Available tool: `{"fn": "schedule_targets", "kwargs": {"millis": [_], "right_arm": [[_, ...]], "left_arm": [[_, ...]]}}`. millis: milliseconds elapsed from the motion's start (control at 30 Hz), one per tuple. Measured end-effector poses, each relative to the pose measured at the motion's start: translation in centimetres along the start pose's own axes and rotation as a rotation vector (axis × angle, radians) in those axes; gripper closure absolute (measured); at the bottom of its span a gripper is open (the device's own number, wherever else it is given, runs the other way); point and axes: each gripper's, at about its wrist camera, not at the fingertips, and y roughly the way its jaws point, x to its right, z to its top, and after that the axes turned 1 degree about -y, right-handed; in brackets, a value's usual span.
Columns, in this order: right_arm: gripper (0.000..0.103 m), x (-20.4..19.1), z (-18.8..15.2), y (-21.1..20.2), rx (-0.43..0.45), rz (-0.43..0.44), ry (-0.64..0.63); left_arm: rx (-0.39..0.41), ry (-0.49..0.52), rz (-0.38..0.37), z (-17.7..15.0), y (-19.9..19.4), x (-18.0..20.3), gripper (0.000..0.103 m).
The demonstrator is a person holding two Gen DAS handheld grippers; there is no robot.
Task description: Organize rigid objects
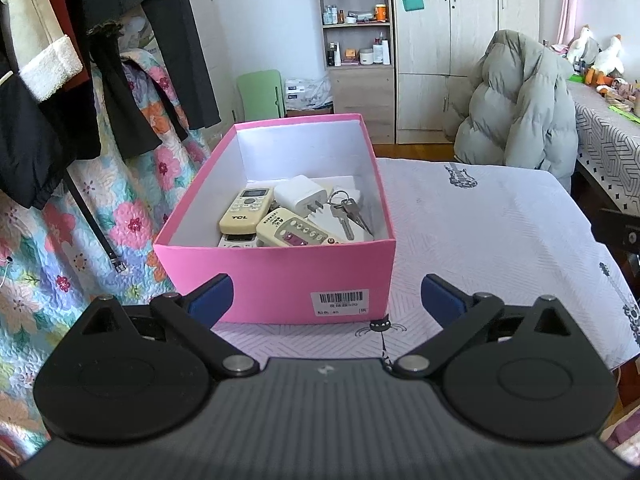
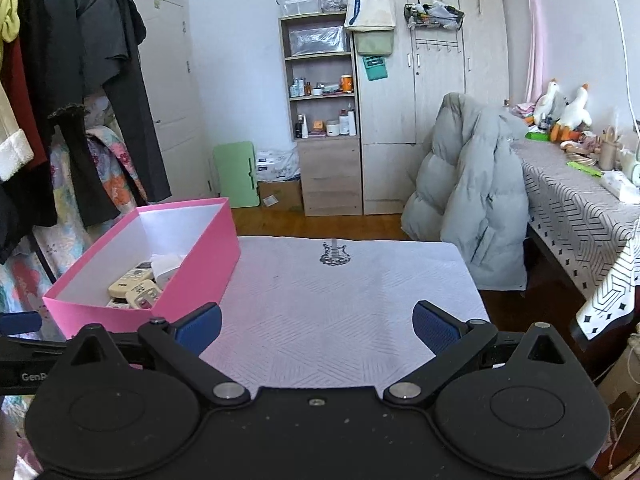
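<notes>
light: bright, even daylight | shadows: soft | focus: sharp | edges: fisheye-bent, dark corners

Left wrist view: set low behind its own blue pads [image 1: 210, 298], angled down, close on the pink box [image 1: 276, 276]; right wrist view: set further right and back, facing the white table cover [image 2: 340, 300], box [image 2: 192, 272] at its left edge; shared by both: box, cover, wooden shelf [image 1: 356, 20], grey puffer jacket [image 2: 468, 200].
</notes>
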Motion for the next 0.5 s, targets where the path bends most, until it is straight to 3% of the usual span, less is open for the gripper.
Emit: {"fn": "schedule_targets", "kwargs": {"millis": [500], "right_arm": [[0.000,-0.36,-0.08,0.00,-0.017,0.008,-0.018]], "left_arm": [[-0.014,-0.006,-0.006,-0.18,0.15,-0.16,0.000]]}}
